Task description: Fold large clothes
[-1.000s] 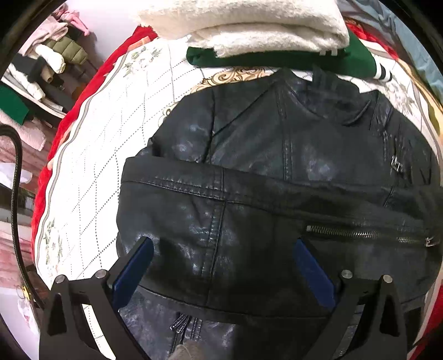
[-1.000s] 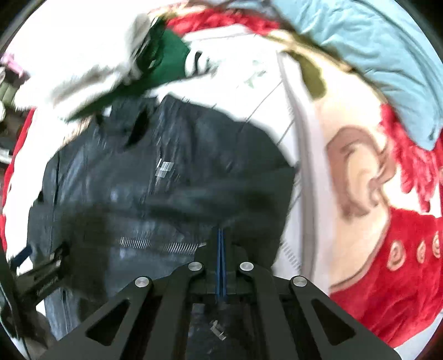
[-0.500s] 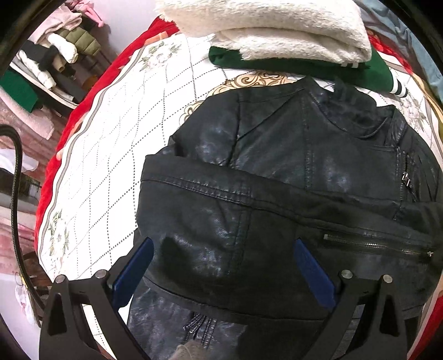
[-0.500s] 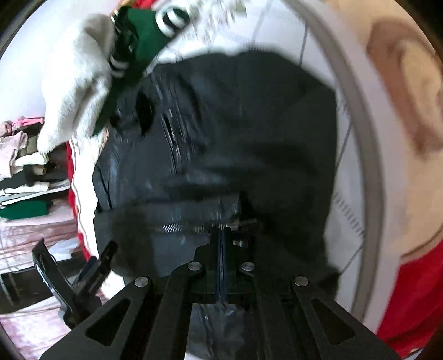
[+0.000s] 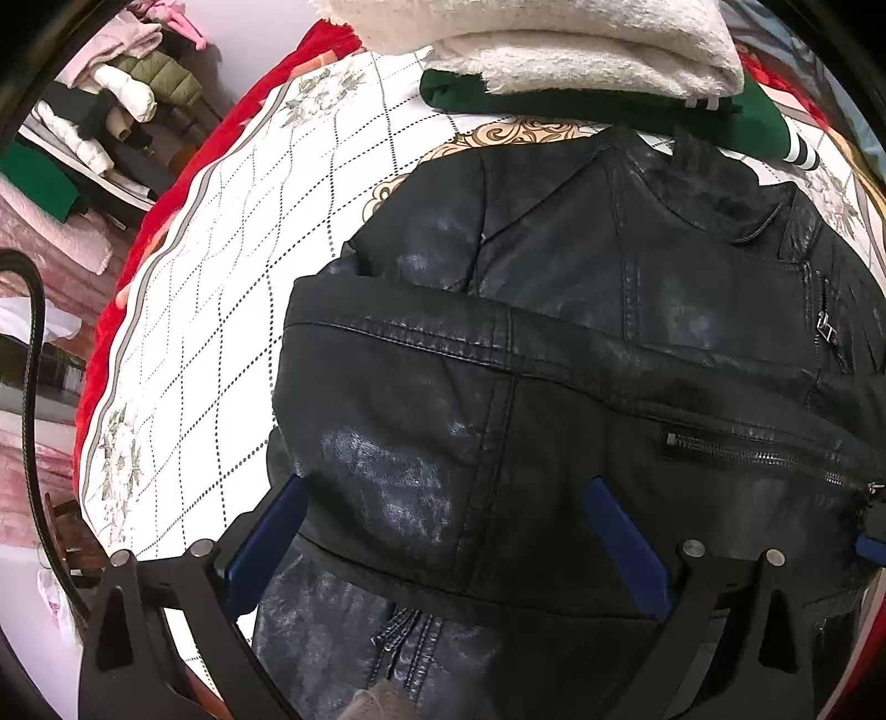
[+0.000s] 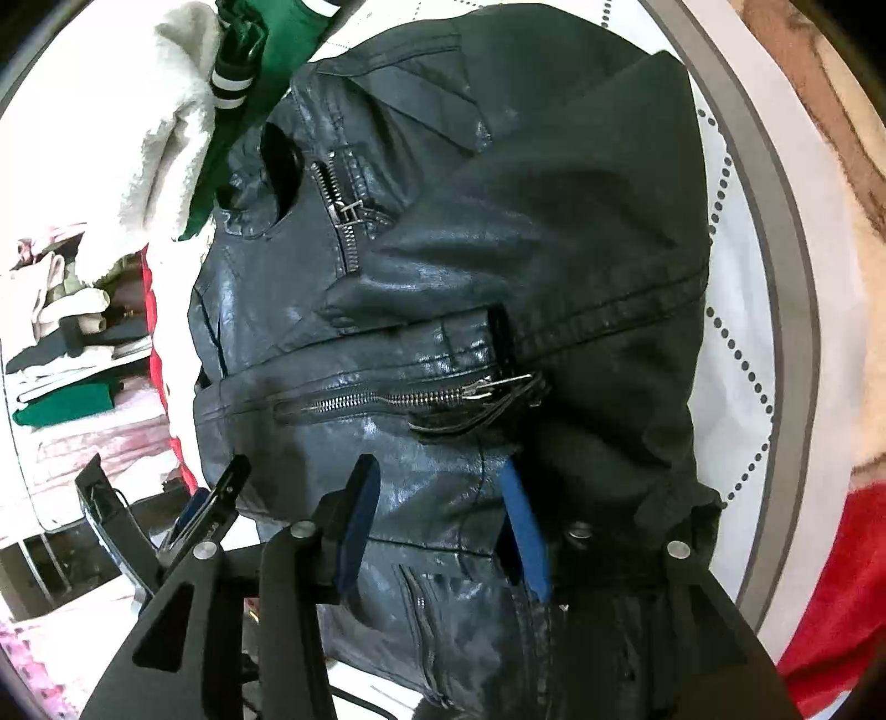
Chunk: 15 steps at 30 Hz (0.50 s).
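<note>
Lying across the white quilted bedspread (image 5: 221, 310), the black leather jacket (image 5: 554, 387) has both sleeves folded over its front. My left claw (image 5: 443, 531) hangs over the near sleeve, blue pads wide apart, gripping nothing. My right claw (image 6: 437, 531) is parted too, pads astride a fold of leather, not pinching it. Only the left view shows the cream fleece (image 5: 554, 50) stacked on a green garment (image 5: 609, 105) at the far end; only the right shows the sleeve's zip pull (image 6: 498, 385)
</note>
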Motion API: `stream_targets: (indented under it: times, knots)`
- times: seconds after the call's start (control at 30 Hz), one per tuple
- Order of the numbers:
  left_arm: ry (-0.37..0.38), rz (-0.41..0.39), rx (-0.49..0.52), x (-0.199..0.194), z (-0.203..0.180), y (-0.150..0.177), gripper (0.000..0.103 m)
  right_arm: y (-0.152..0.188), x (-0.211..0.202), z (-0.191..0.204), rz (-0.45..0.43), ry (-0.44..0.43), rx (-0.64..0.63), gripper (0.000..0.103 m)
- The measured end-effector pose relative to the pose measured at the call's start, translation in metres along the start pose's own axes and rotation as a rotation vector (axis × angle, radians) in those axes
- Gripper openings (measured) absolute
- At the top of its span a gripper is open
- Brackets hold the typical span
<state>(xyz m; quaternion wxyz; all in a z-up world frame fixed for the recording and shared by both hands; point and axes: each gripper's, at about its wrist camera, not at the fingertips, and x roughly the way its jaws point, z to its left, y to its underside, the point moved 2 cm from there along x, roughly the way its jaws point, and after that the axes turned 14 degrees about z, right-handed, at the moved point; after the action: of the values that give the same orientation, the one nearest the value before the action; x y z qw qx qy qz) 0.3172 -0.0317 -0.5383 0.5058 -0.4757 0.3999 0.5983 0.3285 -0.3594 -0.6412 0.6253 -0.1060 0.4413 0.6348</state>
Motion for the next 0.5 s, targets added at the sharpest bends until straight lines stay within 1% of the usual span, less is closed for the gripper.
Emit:
stream_targets:
  times: [0.1,0.17,0.27,0.33,0.37,0.43,0.47,0.5]
  knots:
    - [0.001,-0.01,0.006,-0.003,-0.002,0.002,0.103,-0.001,-0.005,-0.007,-0.003,0.041,0.033,0.048]
    - [-0.001,-0.015,0.009,-0.005,-0.003,0.003,0.103,-0.002,-0.002,-0.008,-0.004,0.062,0.033,0.048]
    - [-0.006,-0.013,0.013,-0.005,-0.003,0.005,0.103,-0.005,0.007,-0.005,-0.001,0.128,0.033,0.047]
    - [-0.007,-0.01,0.012,-0.003,-0.002,0.006,0.103,-0.011,0.019,0.0,0.015,0.179,0.03,0.048]
    - [-0.008,-0.008,0.011,-0.002,-0.002,0.007,0.103,-0.015,0.025,0.0,0.026,0.194,0.033,0.048]
    - [-0.008,0.0,0.009,0.0,-0.001,0.008,0.103,-0.018,0.029,0.004,0.014,0.208,0.053,0.047]
    - [-0.006,0.002,0.008,0.0,0.0,0.009,0.103,-0.017,0.028,0.01,0.0,0.229,0.035,0.041]
    - [-0.006,0.0,0.006,-0.001,0.001,0.01,0.103,-0.016,0.025,0.016,-0.024,0.266,0.014,0.027]
